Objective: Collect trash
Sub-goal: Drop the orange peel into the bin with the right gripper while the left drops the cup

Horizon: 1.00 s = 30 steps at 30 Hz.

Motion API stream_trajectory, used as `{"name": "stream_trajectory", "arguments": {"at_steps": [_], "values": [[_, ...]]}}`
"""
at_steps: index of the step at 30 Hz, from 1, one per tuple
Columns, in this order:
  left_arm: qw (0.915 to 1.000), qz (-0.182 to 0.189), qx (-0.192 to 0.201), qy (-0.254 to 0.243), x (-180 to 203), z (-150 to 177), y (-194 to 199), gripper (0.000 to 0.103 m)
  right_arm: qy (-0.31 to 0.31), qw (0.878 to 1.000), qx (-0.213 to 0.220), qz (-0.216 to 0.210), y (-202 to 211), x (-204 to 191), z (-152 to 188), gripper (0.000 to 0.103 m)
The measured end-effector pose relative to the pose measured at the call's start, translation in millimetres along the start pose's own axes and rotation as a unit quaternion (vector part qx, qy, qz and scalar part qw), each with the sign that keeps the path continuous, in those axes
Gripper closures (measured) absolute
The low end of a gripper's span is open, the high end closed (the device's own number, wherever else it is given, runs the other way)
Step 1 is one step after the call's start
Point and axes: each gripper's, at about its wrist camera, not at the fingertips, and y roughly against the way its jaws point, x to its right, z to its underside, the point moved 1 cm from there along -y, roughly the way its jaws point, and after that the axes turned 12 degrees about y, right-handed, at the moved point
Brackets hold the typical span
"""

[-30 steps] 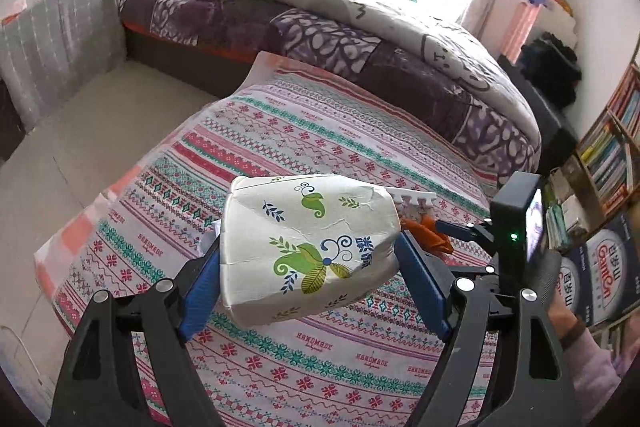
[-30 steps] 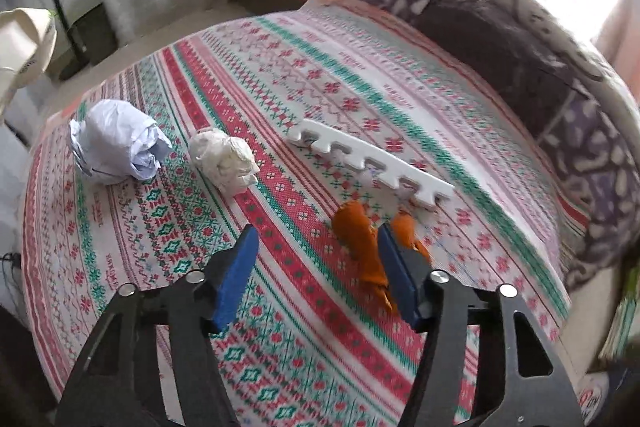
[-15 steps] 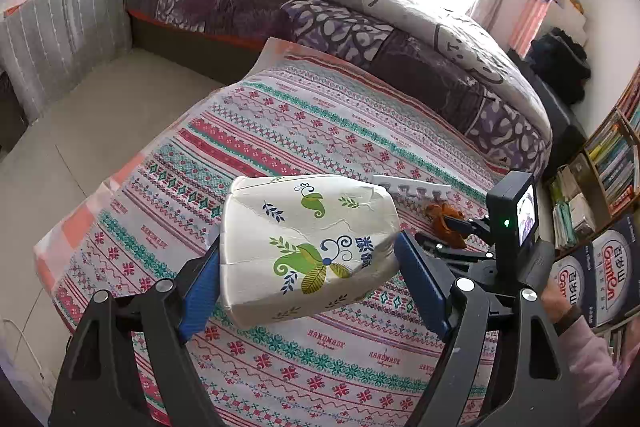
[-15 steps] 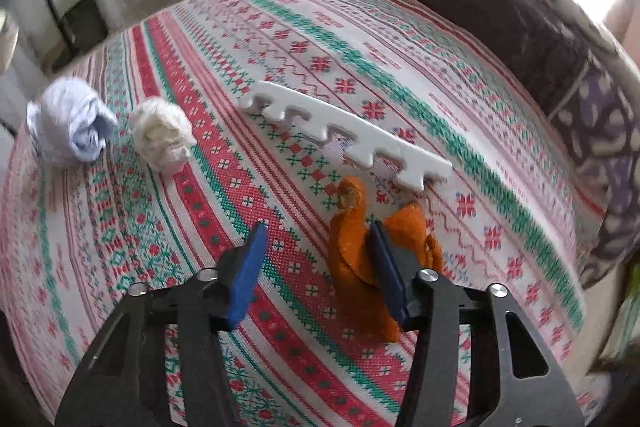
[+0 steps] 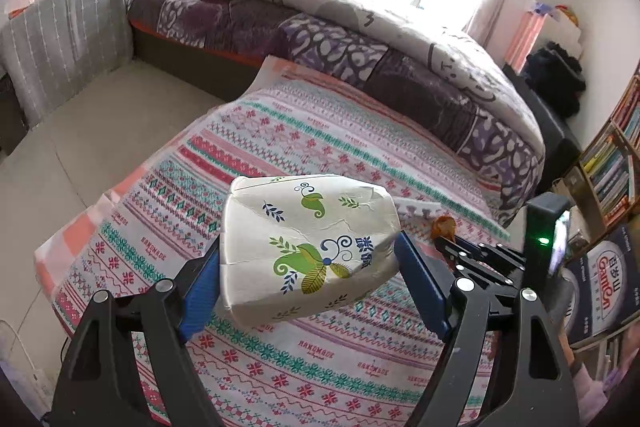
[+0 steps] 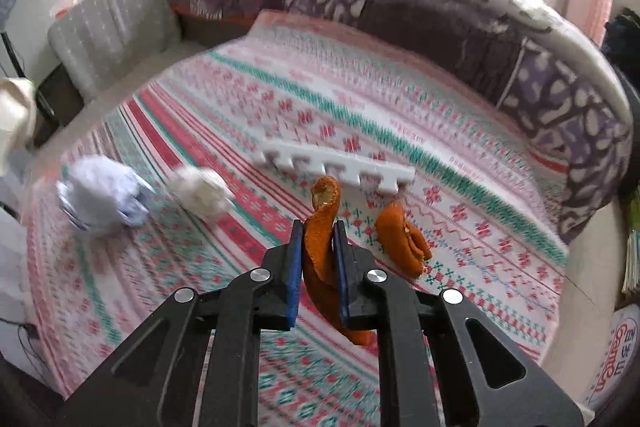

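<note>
Orange peel (image 6: 320,247) pinched in our right gripper (image 6: 317,255), left gripper (image 5: 310,267) clamping the paper cup (image 5: 308,251); next, drop it in.

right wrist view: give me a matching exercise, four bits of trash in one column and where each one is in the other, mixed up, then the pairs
Things:
1. long orange peel
2. curled orange peel
3. white foam strip
4. crumpled bluish paper

Places:
A. far left on the tablecloth
B. clamped in the right gripper
C. on the cloth right of the gripper
D. on the cloth beyond both peels

Pairs: 1-B, 2-C, 3-D, 4-A
</note>
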Motion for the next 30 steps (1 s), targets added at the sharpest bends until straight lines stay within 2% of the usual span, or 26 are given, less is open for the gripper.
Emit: {"name": "stream_trajectory", "arguments": {"at_steps": [7, 13, 23, 30], "values": [[0.9992, 0.015, 0.031, -0.018, 19.9, 2.1, 15.8, 0.024, -0.049, 0.997, 0.054, 0.034, 67.5, -1.7, -5.2, 0.089], [0.9979, 0.025, 0.046, -0.038, 37.8, 10.5, 23.9, 0.024, -0.105, 0.99, 0.076, 0.054, 108.3, 6.2, 16.8, 0.089], [0.9959, 0.032, 0.044, -0.073, 69.3, 34.5, 20.6, 0.024, -0.188, 0.973, 0.1, 0.084, 136.5, 31.8, 73.7, 0.089], [0.9945, 0.041, 0.04, -0.088, 94.6, 47.4, 16.1, 0.024, -0.233, 0.964, 0.101, 0.085, 144.2, 58.4, 91.1, 0.089]]}}
